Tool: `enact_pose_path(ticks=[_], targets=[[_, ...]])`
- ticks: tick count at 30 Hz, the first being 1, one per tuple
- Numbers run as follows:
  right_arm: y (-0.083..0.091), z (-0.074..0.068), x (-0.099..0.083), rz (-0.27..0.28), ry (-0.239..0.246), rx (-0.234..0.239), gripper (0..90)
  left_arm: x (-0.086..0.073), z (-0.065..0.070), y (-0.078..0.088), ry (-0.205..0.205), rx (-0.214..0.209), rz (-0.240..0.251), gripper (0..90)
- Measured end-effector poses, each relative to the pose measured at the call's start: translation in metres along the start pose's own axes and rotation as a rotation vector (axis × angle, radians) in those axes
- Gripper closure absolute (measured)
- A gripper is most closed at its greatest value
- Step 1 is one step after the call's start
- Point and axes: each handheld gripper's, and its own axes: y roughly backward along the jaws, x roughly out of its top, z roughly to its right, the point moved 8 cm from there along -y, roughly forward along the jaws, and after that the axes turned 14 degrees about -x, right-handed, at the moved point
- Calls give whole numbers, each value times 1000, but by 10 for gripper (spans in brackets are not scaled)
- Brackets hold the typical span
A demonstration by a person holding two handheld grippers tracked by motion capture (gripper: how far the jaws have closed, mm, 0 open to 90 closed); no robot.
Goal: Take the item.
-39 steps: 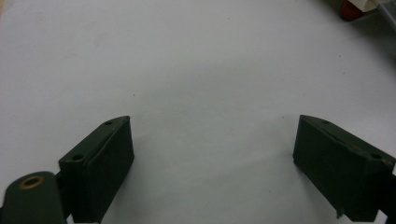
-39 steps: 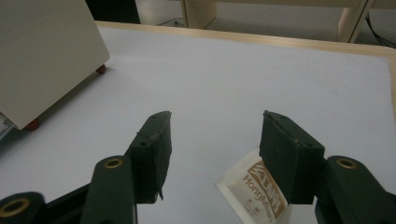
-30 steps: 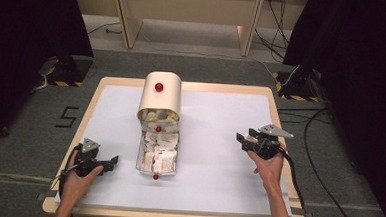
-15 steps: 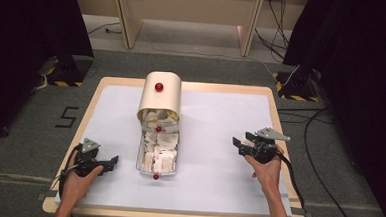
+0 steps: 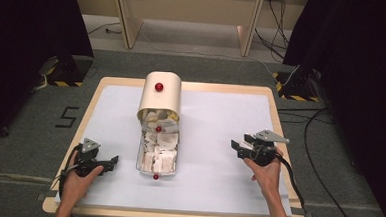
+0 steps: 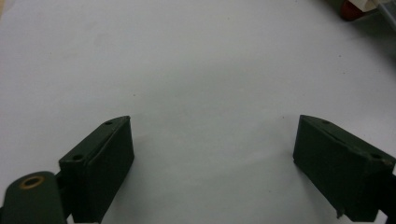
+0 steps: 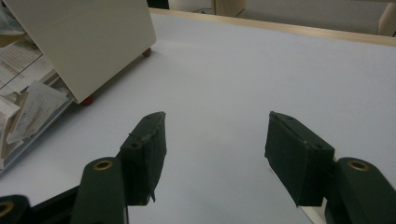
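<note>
A cream box [image 5: 159,94] with a rounded top and a red knob [image 5: 158,86] stands at the table's middle back. Its clear drawer [image 5: 142,162] is pulled out toward me and holds several white paper packets [image 5: 160,149]; a red knob [image 5: 155,176] sits on its front. My left gripper [image 5: 110,163] rests open on the table left of the drawer, with nothing between its jaws [image 6: 212,123]. My right gripper [image 5: 238,144] is held open to the right of the drawer and points at it. Between its empty jaws [image 7: 217,116] lies bare table, with the box's side [image 7: 84,42] beyond.
A white mat [image 5: 215,124] covers the wooden table [image 5: 276,113]. Cables [image 5: 319,145] trail on the floor at the right. Dark curtains [image 5: 30,30] hang on both sides, and wooden furniture legs [image 5: 128,20] stand behind the table.
The right gripper has edged slightly left and nearer to me. The left gripper, the box and the drawer have stayed where they were.
</note>
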Motion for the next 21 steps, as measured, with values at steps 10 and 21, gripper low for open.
enact_pose_path(ticks=[10,21], targets=[[2,-13,-1,-7,29,19,377,0,0,0,-1,0,0,115],[0,-32,-6,-19,39,62,377,0,0,0,0,0,0,115]])
